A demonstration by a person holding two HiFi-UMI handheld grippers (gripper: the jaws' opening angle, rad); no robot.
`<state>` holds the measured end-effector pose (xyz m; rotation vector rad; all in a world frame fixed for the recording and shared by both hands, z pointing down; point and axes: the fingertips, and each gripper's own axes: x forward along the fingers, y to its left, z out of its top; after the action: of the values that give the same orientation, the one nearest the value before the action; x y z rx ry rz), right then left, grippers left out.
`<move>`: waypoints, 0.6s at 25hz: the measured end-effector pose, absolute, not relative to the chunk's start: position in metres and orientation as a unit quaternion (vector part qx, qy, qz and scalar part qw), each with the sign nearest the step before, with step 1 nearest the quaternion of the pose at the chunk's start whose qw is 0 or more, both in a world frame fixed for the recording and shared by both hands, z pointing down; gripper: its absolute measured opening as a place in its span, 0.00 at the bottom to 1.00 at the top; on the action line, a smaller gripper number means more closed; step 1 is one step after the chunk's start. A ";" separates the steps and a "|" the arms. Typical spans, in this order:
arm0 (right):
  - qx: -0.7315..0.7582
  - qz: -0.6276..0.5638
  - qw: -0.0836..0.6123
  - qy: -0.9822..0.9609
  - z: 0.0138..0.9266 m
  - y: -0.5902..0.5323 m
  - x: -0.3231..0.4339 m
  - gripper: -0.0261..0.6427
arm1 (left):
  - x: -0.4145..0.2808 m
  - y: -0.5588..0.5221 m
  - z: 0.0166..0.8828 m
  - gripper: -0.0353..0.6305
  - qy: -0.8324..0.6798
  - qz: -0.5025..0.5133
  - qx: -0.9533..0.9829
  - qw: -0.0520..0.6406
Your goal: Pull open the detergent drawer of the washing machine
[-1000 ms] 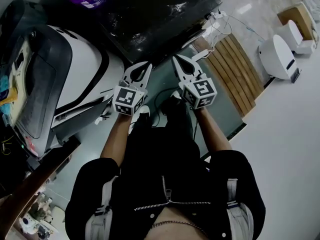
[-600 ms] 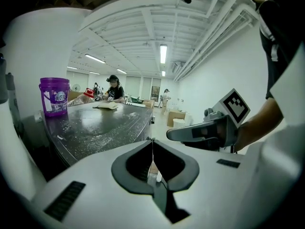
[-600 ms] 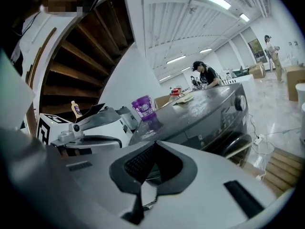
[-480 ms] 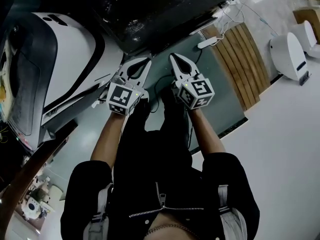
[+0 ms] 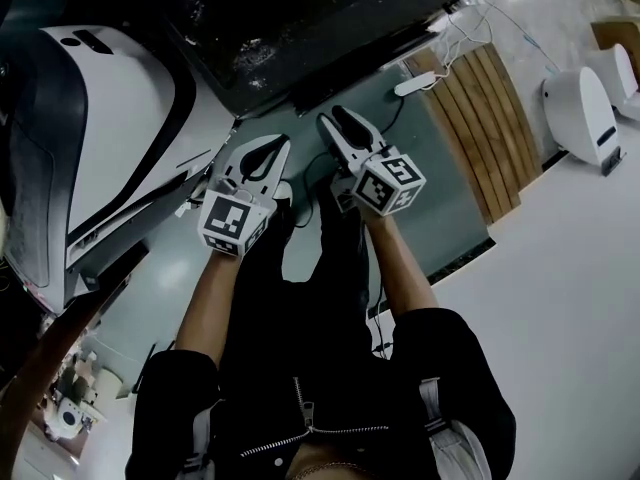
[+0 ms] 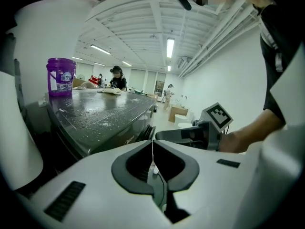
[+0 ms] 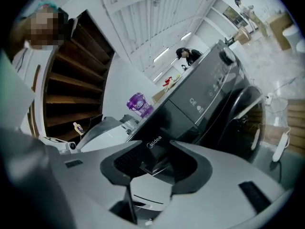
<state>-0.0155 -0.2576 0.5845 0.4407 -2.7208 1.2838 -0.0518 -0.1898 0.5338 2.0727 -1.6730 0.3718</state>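
Square the right tool point(image 7: 156, 149) — jaws just opening, part-wide, empty — to what looks like the detergent drawer point(image 7: 164, 125) of the washing machine point(image 7: 205, 97) before gripping; the left tool point(image 6: 153, 142) is shut, empty.

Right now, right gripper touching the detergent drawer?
Cannot tell: in right gripper view the right gripper, jaws just opened, gripping nothing, frames the detergent drawer; depth unclear.

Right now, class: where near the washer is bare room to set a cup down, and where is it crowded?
Washer top, right of the tub, is bare; so is the white floor beyond the slats. Crowded: cords and plug strip by the slats.
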 end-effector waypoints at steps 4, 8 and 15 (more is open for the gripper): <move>0.082 0.490 -0.023 -0.868 0.586 -0.261 -0.030 0.46 | -0.051 -0.184 0.540 0.09 -0.610 0.131 0.746 0.233; -0.001 0.556 -0.097 -0.826 0.581 -0.265 -0.037 0.49 | -0.053 -0.174 0.544 0.09 -0.612 0.129 0.742 0.241; 0.006 0.591 -0.138 -0.795 0.606 -0.292 -0.047 0.51 | -0.063 -0.150 0.549 0.09 -0.622 0.129 0.730 0.250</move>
<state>-0.0474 -0.2920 0.6063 0.0198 -2.7422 2.0396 -0.0631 -0.1498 0.5489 1.9880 -1.6941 0.3514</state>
